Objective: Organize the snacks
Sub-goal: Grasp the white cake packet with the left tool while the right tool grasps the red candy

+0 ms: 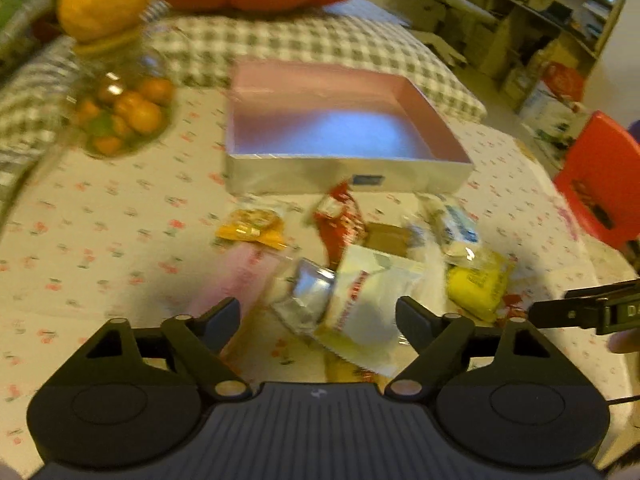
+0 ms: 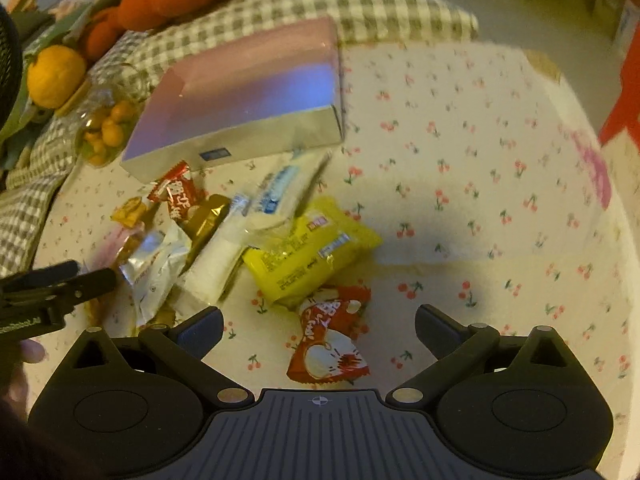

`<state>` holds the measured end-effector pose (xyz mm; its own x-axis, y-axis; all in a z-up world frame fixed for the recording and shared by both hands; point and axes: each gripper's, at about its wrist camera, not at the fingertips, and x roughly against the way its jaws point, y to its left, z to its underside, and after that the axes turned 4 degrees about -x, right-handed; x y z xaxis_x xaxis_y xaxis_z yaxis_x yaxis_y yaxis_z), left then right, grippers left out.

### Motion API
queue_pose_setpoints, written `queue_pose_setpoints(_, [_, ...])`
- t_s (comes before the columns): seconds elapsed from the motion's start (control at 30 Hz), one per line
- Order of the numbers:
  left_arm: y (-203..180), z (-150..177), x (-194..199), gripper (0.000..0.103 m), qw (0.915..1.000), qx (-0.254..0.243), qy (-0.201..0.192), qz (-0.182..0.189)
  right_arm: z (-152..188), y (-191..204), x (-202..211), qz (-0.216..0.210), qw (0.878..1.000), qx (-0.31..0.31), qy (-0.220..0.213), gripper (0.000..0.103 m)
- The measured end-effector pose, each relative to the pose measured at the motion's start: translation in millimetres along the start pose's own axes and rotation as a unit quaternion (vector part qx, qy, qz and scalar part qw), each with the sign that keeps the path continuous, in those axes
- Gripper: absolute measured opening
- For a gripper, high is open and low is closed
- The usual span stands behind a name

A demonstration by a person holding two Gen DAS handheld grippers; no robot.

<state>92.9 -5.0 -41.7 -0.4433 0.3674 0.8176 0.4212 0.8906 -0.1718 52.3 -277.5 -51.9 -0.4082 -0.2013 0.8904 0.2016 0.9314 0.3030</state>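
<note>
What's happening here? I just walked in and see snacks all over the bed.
A person holds a gripper in each hand above a pile of snack packets, sorting them. The box behind the pile is empty. The left gripper, jaws apart, hangs over a white packet. The right gripper, also open, is above a red packet. Nothing is gripped.

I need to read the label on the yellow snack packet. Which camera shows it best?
The right wrist view: the yellow snack packet lies near the middle, its whole printed face visible, only slightly blurred. In the left wrist view the same packet sits off to the right, smaller, smeared by motion and partly covered by a white wrapper.
</note>
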Motion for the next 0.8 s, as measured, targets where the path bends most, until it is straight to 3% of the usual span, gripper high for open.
queue_pose_setpoints(0.33, [-7.0,-4.4,-21.6,0.061,0.998,-0.019,0.026,0.055,3.7,-3.3,-20.1,-0.013,0.999,-0.017,0.04,0.09])
queue_pose_setpoints(0.63, [-11.1,-3.7,-30.7,0.06,0.9972,-0.037,0.048,0.043,10.7,-2.6,-28.2,0.002,0.999,-0.008,0.049,0.073])
queue_pose_setpoints(0.8, [-18.4,-1.9,-34.1,0.057,0.9966,-0.054,0.054,0.031,11.7,-1.8,-27.8,0.017,0.999,-0.004,0.038,0.055])
